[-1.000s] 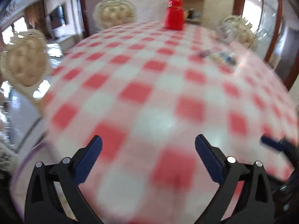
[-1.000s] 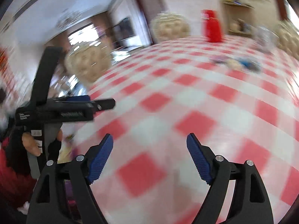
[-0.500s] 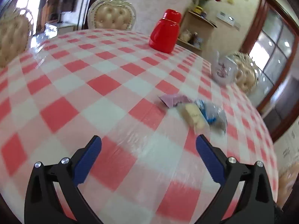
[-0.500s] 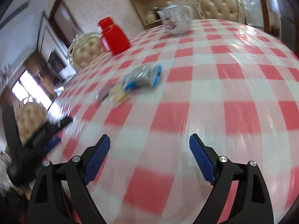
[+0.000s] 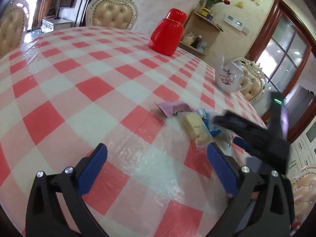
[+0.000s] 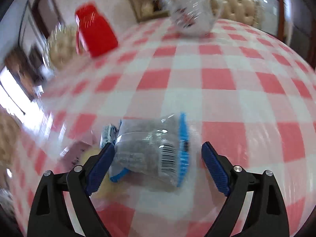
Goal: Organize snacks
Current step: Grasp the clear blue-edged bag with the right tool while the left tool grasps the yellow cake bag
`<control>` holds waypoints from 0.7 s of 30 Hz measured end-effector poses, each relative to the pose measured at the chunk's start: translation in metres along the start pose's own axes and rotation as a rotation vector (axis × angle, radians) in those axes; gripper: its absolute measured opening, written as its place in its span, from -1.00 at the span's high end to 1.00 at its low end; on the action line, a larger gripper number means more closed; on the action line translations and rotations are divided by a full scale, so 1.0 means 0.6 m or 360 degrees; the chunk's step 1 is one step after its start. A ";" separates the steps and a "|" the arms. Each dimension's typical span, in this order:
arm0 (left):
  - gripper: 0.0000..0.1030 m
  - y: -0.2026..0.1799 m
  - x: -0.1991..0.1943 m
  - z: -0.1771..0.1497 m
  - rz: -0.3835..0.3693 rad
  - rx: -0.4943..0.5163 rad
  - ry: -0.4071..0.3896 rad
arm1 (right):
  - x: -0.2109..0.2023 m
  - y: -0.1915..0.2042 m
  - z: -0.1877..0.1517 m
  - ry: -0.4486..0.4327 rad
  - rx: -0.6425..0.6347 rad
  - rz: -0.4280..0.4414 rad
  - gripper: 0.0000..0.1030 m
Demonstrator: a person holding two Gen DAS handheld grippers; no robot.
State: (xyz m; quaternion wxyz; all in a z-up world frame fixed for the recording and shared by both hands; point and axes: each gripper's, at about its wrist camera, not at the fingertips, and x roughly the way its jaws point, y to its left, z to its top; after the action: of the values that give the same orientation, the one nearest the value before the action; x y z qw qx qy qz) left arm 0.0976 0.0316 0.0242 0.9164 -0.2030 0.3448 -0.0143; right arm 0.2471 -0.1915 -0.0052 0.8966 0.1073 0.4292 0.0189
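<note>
- Three snack packets lie clustered on the checked tablecloth (image 5: 94,90): a pink wrapper (image 5: 173,108), a pale yellow bar (image 5: 195,127) in clear film, and a clear bag with blue edging (image 6: 152,150)
- Compared with a second ago, both wrist views have swung from bare cloth onto this cluster; the right gripper (image 6: 158,158) now sits directly over the blue-edged bag, so the first pick appears imminent
- Right gripper: jaws have just been opening and stand wide; the bag lies between them, the left pad at its edge, not pressed
- Left gripper (image 5: 157,163): jaws wide and empty, over bare cloth just short of the yellow bar
- In the left wrist view the right gripper shows as a dark blurred shape beside the bar
- Materials: the bag is crinkled glossy film with a barcode panel and dark contents; expect it to deform and slip under the pads
- Tablecloth surface is shiny plastic, wrinkled in places
- A smooth red flask (image 5: 167,34) and a floral white teapot (image 5: 229,78) stand well apart from the snacks
</note>
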 end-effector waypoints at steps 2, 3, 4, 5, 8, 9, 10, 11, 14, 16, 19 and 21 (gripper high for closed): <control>-0.96 0.001 0.000 -0.001 -0.0011 -0.0002 0.0008 | 0.009 0.017 0.002 -0.0005 -0.0091 -0.0097 -0.68; -0.96 0.001 0.000 -0.001 -0.0016 -0.0003 0.0012 | 0.019 0.024 0.001 0.0032 -0.0143 -0.0136 -0.72; -0.96 0.002 0.001 -0.001 -0.0025 -0.0001 0.0015 | 0.018 0.028 -0.003 0.0033 -0.0183 -0.0144 -0.63; -0.96 0.001 0.002 -0.001 -0.0032 0.0003 0.0018 | 0.013 0.028 -0.007 0.0027 -0.0201 -0.0130 -0.52; -0.96 -0.002 0.005 -0.002 -0.0051 0.0028 0.0037 | -0.017 -0.002 -0.027 -0.0033 -0.0178 -0.0032 -0.16; -0.96 -0.003 0.005 -0.003 -0.0053 0.0035 0.0039 | -0.030 -0.012 -0.034 -0.0049 -0.0168 -0.0014 -0.11; -0.96 -0.005 0.006 -0.003 -0.0055 0.0047 0.0040 | -0.046 -0.025 -0.042 -0.0071 -0.0153 0.0008 -0.10; -0.96 -0.007 0.006 -0.004 -0.0056 0.0058 0.0041 | -0.058 -0.037 -0.044 -0.0091 -0.0137 0.0033 -0.10; -0.96 -0.016 0.006 -0.006 -0.0040 0.0100 0.0044 | -0.126 -0.088 -0.072 -0.0183 -0.0024 0.0187 -0.10; -0.96 -0.026 0.008 -0.009 -0.0001 0.0139 0.0052 | -0.162 -0.114 -0.093 -0.0229 0.0029 0.0250 -0.10; -0.96 -0.049 0.032 -0.009 0.0038 0.0122 0.0120 | -0.187 -0.146 -0.109 -0.0254 0.0117 0.0283 -0.10; -0.96 -0.082 0.067 -0.003 0.0075 0.0148 0.0175 | -0.197 -0.159 -0.112 -0.0278 0.0166 0.0294 -0.11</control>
State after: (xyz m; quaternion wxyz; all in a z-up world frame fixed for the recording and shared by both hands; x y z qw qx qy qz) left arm 0.1325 -0.0206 0.0167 0.9045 -0.1510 0.3983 -0.0198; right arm 0.1149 -0.2874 0.0243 0.9183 0.1941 0.3381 0.0695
